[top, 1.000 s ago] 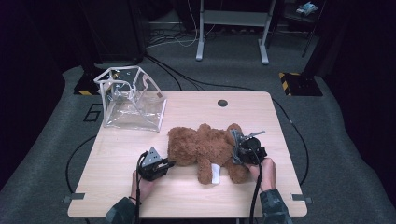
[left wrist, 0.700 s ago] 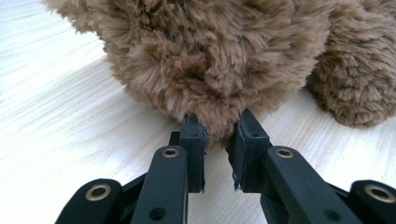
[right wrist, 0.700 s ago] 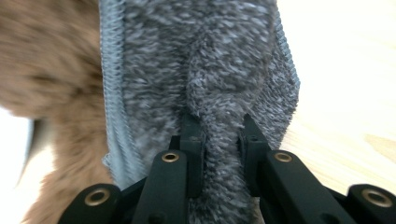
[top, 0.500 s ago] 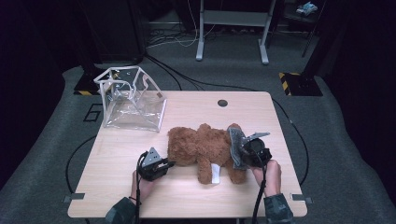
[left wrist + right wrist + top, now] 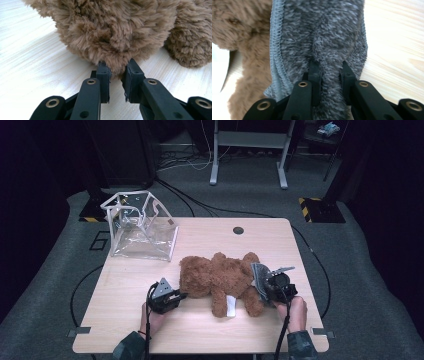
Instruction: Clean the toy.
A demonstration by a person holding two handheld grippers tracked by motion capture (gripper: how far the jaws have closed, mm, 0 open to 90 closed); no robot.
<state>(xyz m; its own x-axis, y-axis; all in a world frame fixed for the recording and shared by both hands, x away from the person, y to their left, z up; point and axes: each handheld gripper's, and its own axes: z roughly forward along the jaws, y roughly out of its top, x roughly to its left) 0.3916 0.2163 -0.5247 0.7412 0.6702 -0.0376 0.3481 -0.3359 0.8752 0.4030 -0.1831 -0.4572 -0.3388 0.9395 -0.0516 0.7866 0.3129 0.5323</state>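
A brown teddy bear [image 5: 220, 279] lies in the middle of the worktop [image 5: 210, 335], a little towards the near edge, with a white tag [image 5: 230, 306] showing near its legs. The left gripper [image 5: 176, 297] sits just left of the bear, and in the left gripper view its jaws are drawn narrow and pinch a tuft of the bear's fur [image 5: 113, 37]. The right gripper [image 5: 261, 282] is at the bear's right side, near one leg. Its jaws are closed on a fold of a grey fleecy cloth [image 5: 324, 32], which hangs against the bear's right side in the high view [image 5: 260, 275]. A clear plastic bag [image 5: 142, 227] with white edging stands open at the far left corner of the worktop, well apart from the bear.
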